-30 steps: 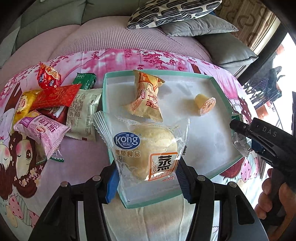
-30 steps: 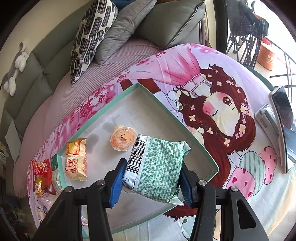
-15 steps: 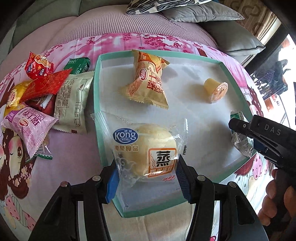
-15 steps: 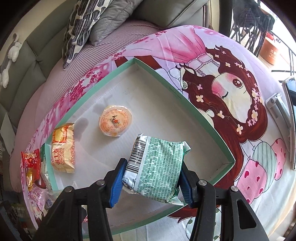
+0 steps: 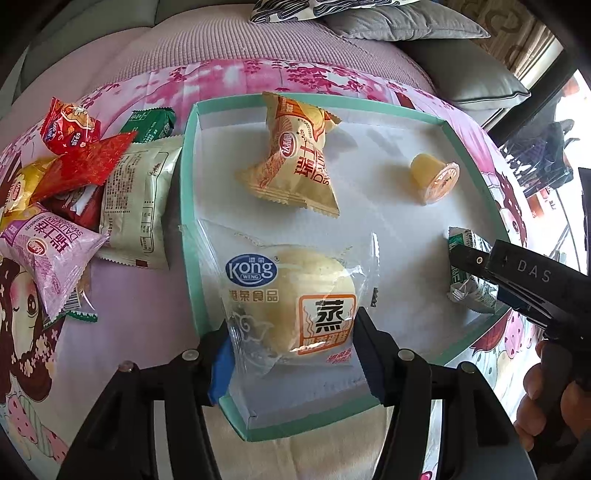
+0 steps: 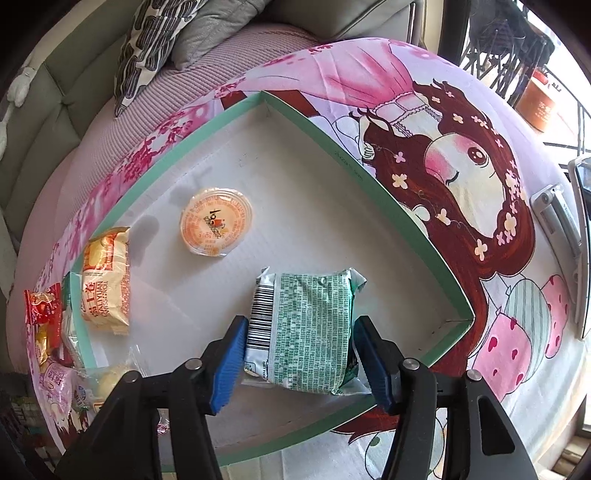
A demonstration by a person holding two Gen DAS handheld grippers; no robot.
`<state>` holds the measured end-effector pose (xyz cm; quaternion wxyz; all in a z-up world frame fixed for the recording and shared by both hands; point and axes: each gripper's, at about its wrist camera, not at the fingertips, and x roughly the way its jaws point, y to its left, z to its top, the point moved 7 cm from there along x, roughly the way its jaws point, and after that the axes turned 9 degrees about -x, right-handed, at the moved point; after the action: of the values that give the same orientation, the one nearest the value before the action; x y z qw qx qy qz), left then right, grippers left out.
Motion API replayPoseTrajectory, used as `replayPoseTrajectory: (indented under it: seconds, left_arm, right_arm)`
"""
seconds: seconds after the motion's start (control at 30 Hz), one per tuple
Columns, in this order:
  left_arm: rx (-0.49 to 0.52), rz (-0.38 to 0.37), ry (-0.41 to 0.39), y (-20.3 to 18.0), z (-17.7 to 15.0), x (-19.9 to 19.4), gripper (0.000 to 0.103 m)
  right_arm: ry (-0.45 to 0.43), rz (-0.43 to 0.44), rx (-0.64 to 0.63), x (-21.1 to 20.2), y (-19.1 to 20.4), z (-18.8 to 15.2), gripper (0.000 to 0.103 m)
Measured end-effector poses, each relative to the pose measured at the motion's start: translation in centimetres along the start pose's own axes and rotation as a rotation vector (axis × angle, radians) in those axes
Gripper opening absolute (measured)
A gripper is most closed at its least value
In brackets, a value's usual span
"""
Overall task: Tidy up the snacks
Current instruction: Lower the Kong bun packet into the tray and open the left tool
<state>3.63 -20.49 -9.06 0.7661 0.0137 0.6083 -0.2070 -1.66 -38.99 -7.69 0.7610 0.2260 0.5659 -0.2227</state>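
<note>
My left gripper [image 5: 295, 354] is shut on a clear-wrapped steamed cake [image 5: 291, 295], held low over the near left part of the green-rimmed tray [image 5: 186, 177]. My right gripper [image 6: 301, 362] holds a green-printed snack pack [image 6: 306, 328] inside the tray [image 6: 388, 195]; its jaws look slightly parted from the pack's sides. The pack also shows in the left wrist view [image 5: 469, 273]. In the tray lie a yellow Swiss-roll pack [image 5: 295, 162] and a jelly cup [image 5: 436, 177]; both also show in the right wrist view, the roll [image 6: 105, 277] and the cup [image 6: 216, 225].
A pile of loose snack packs [image 5: 74, 192] lies left of the tray on the pink cartoon cloth [image 6: 461, 155]. Cushions [image 5: 388, 18] and a sofa stand behind. A phone and a silver device [image 6: 557, 218] lie at the right.
Both grippers have moved forward and down over the tray with their snacks. The right gripper's jaws have loosened around the green pack, which now rests lower on the tray floor.
</note>
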Motion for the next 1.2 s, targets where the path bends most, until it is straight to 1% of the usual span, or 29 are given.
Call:
replayPoseTrajectory:
  seconds: [0.2, 0.3, 0.37, 0.43, 0.47, 0.53, 0.63, 0.73, 0.8, 0.83, 0.9, 0.97, 1.1, 1.2]
  left_arm:
    - [-0.005, -0.008, 0.004, 0.3, -0.1, -0.1, 0.061]
    - [-0.011, -0.01, 0.004, 0.6, 0.0, -0.2, 0.061]
    - [-0.016, -0.01, 0.002, 0.8, 0.1, -0.3, 0.061]
    - [-0.014, -0.011, 0.001, 0.9, 0.2, -0.3, 0.061]
    - [-0.012, -0.012, 0.003, 0.9, 0.2, -0.3, 0.061]
    - [0.002, -0.014, 0.006, 0.6, 0.2, -0.3, 0.062]
    - [0.017, -0.016, 0.003, 0.1, 0.1, -0.3, 0.067]
    - [0.035, -0.025, 0.001, -0.5, 0.0, -0.4, 0.074]
    - [0.036, -0.045, 0.0, -0.8, -0.1, -0.4, 0.084]
    - [0.037, -0.059, -0.001, -1.1, -0.1, -0.5, 0.086]
    - [0.048, -0.073, -0.018, -1.4, 0.0, -0.9, 0.092]
    - [0.065, -0.079, -0.043, -1.8, 0.2, -1.4, 0.096]
    - [0.074, -0.078, -0.081, -2.1, 0.5, -2.2, 0.1]
    - [0.067, -0.065, -0.109, -1.9, 0.8, -2.9, 0.1]
  right_arm:
    - [0.005, 0.002, -0.011, 0.0, -0.1, -0.2, 0.08]
    - [0.009, 0.004, -0.018, 0.1, 0.3, -0.3, 0.081]
    - [0.009, 0.012, -0.02, 0.1, 0.4, -0.3, 0.089]
    - [-0.004, 0.024, -0.026, 0.0, 0.7, -0.2, 0.101]
    - [-0.007, 0.026, -0.03, -0.1, 0.9, -0.1, 0.103]
    - [-0.008, 0.027, -0.036, -0.1, 1.1, -0.1, 0.103]
    - [-0.008, 0.033, -0.037, 0.0, 1.1, -0.1, 0.103]
    - [-0.02, 0.037, -0.035, -0.4, 1.1, -0.1, 0.103]
    - [-0.031, 0.042, -0.035, -0.7, 1.1, 0.0, 0.103]
    - [-0.036, 0.044, -0.037, -0.8, 1.2, 0.1, 0.103]
    - [-0.044, 0.047, -0.041, -1.1, 1.2, 0.2, 0.103]
    - [-0.051, 0.05, -0.044, -1.2, 1.4, 0.2, 0.103]
    - [-0.068, 0.045, -0.048, -1.8, 1.3, 0.3, 0.103]
    - [-0.085, 0.041, -0.042, -2.4, 1.2, 0.5, 0.103]
